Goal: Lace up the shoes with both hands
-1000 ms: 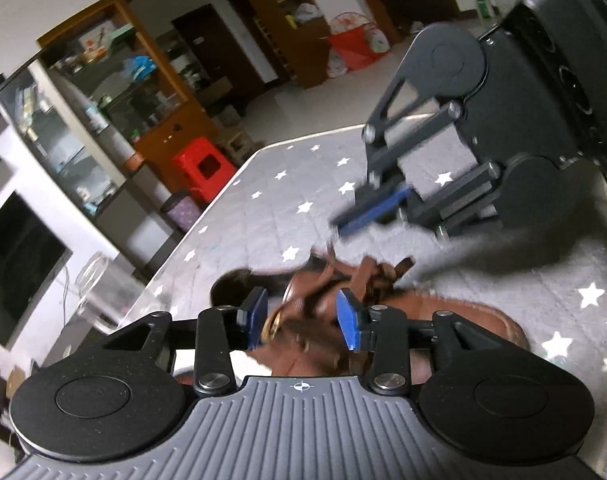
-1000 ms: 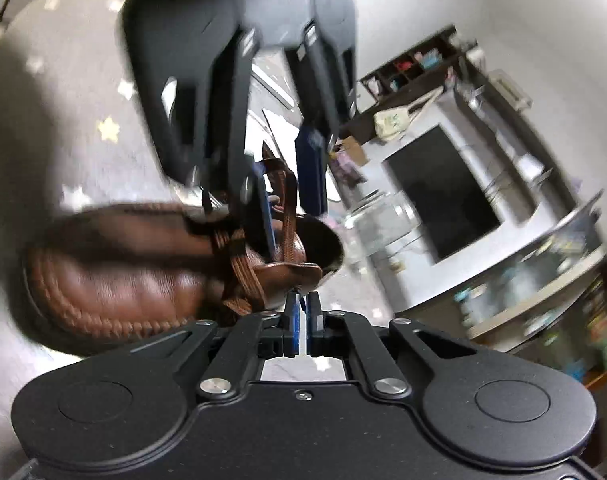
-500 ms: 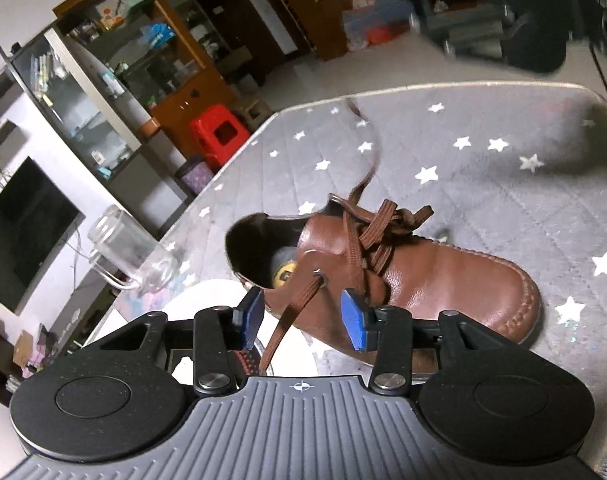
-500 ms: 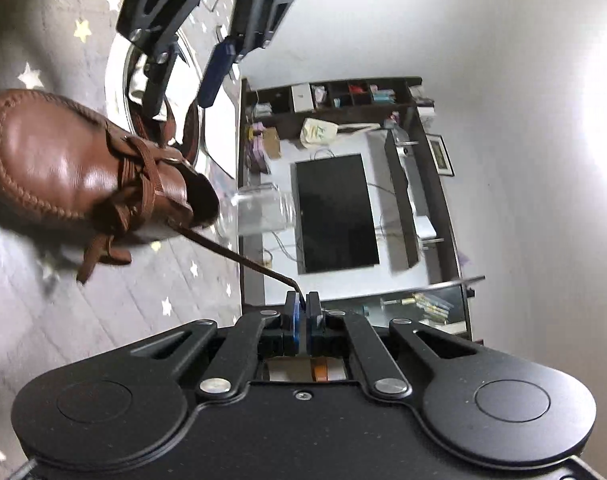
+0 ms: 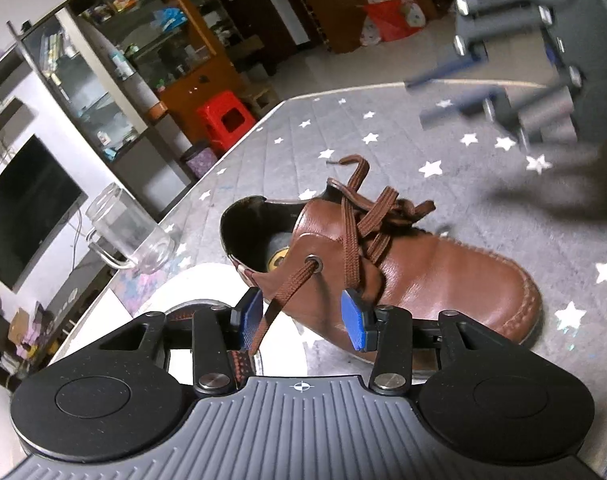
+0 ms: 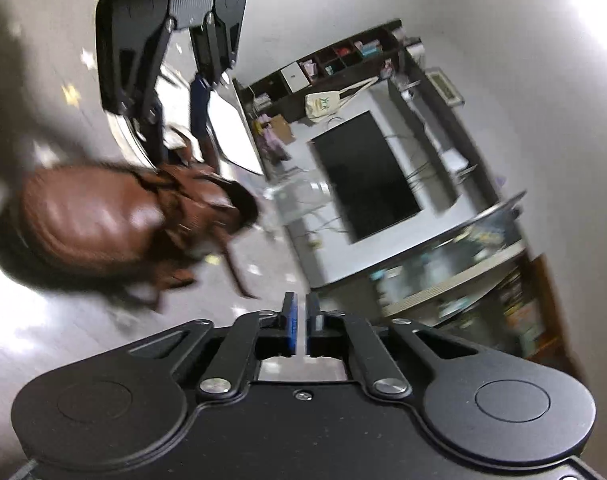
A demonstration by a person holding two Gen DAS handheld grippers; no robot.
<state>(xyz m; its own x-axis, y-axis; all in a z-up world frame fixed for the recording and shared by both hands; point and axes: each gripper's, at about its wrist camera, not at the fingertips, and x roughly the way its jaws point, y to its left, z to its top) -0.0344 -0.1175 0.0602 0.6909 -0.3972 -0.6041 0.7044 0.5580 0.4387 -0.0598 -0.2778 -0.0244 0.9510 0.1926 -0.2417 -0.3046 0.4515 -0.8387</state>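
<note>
While the lacing stands part done, stock runs thus. Star-print cloth [image 5: 383, 128]: bears all. Brown shoe [image 5: 423, 272]: centre, lower eyelets crossed, top eyelet threaded, no knot yet. Left gripper [image 5: 301, 316]: jaws apart, near lace end [image 5: 287, 288] hanging loose between them. Right gripper [image 6: 299, 312]: jaws opening, nothing between. Far lace end [image 5: 353, 168]: sharp in left view only; right view blurred.
</note>
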